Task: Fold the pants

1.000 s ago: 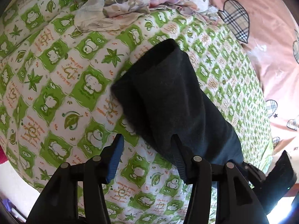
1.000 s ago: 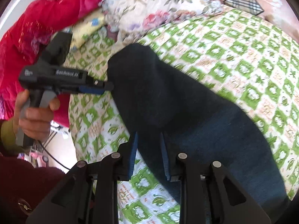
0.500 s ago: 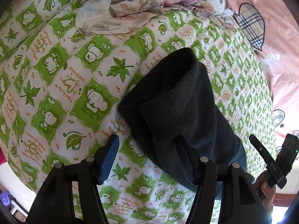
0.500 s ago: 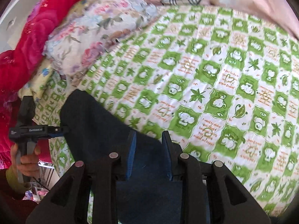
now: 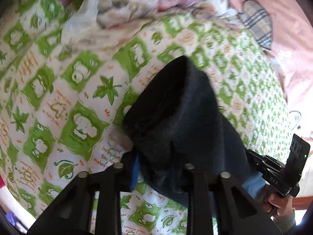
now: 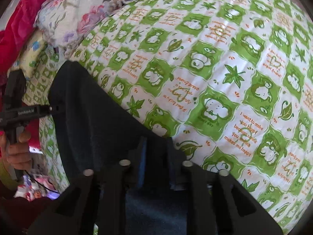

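The dark navy pants (image 5: 182, 115) lie folded lengthwise on a green and white patterned bed sheet (image 5: 64, 101). My left gripper (image 5: 154, 156) is closed on the near end of the pants, with cloth bunched between its jaws. My right gripper (image 6: 155, 152) is closed on the other end of the pants (image 6: 93, 121), the cloth filling the gap between its jaws. The right gripper also shows in the left wrist view (image 5: 281, 168), held by a hand. The left gripper shows in the right wrist view (image 6: 21, 111) at the pants' far edge.
A floral quilt (image 5: 137, 2) is bunched at the head of the bed, also in the right wrist view (image 6: 78, 13). A pink blanket (image 5: 283, 29) with plaid hearts lies along one side. A red blanket (image 6: 19, 13) lies beyond the quilt. The bed edge drops off near the left gripper.
The left gripper has narrowed from wide open and closed on the pants' end. The right gripper has moved down onto the pants and now holds cloth between its jaws.
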### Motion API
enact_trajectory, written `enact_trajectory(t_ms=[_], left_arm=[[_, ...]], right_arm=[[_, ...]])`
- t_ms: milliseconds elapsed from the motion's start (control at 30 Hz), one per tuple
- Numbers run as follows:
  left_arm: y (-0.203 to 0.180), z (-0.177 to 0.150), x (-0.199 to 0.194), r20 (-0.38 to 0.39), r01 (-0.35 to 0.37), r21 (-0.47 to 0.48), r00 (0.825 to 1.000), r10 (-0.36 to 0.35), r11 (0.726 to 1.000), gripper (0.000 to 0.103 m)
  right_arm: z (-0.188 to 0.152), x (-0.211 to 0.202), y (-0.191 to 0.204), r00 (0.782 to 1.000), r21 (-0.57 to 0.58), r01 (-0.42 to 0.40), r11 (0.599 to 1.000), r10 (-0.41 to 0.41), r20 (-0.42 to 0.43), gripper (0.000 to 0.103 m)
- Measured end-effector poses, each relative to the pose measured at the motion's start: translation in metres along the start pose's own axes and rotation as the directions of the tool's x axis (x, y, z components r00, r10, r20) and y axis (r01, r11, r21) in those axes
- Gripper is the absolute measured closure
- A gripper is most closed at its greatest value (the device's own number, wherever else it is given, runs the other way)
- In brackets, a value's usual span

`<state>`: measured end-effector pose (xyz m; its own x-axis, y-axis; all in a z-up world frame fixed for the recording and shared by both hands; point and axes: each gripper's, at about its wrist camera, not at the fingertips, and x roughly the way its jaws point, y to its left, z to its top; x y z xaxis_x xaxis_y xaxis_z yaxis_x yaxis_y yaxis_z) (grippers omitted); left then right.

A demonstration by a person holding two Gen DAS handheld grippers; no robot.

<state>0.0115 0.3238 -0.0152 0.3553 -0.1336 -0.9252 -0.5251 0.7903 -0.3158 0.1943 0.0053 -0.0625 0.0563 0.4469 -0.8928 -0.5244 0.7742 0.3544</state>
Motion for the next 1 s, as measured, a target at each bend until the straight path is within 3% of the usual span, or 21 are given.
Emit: enact_trajectory(t_ms=[167,267,433,600,667,833,1000], left_arm=[[-0.004,-0.014,-0.050,0.121,0.123,0.074,0.984,-0.132,0.990,0.086],[-0.006,-0.023,-0.074,0.171,0.142,0.120,0.972,-0.162,0.983,0.086],[-0.008,-0.025,-0.068,0.191,0.062,0.166,0.977,-0.094,0.984,0.086],[0.005,-0.024,-0.035,0.153,-0.030,0.201,0.988,-0.001,0.979,0.085],[0.008,-0.027,-0.025,0.130,-0.064,0.214,0.991,0.037,0.975,0.083],[0.006,-0.027,-0.039,0.145,-0.084,0.237,0.988,0.050,0.968,0.070],[-0.026,-0.022,-0.073,0.219,-0.077,0.324,0.976,0.005,0.943,0.065]], right_arm=[[-0.005,-0.035,0.006,0.987,0.003,0.028,1.000,-0.028,0.156,0.093],[-0.007,-0.047,0.011,0.970,0.016,0.048,0.999,-0.050,0.236,0.094],[-0.002,-0.039,0.023,0.955,0.022,0.092,0.995,-0.095,0.281,0.094],[-0.003,-0.011,0.017,0.969,0.085,0.092,0.992,-0.109,0.222,0.093],[-0.005,-0.004,0.011,0.973,0.137,0.085,0.987,-0.111,0.201,0.088],[-0.019,-0.034,0.008,0.958,0.201,0.080,0.976,-0.131,0.254,0.065],[-0.061,-0.086,-0.009,0.930,0.291,0.049,0.956,-0.150,0.335,0.065]])
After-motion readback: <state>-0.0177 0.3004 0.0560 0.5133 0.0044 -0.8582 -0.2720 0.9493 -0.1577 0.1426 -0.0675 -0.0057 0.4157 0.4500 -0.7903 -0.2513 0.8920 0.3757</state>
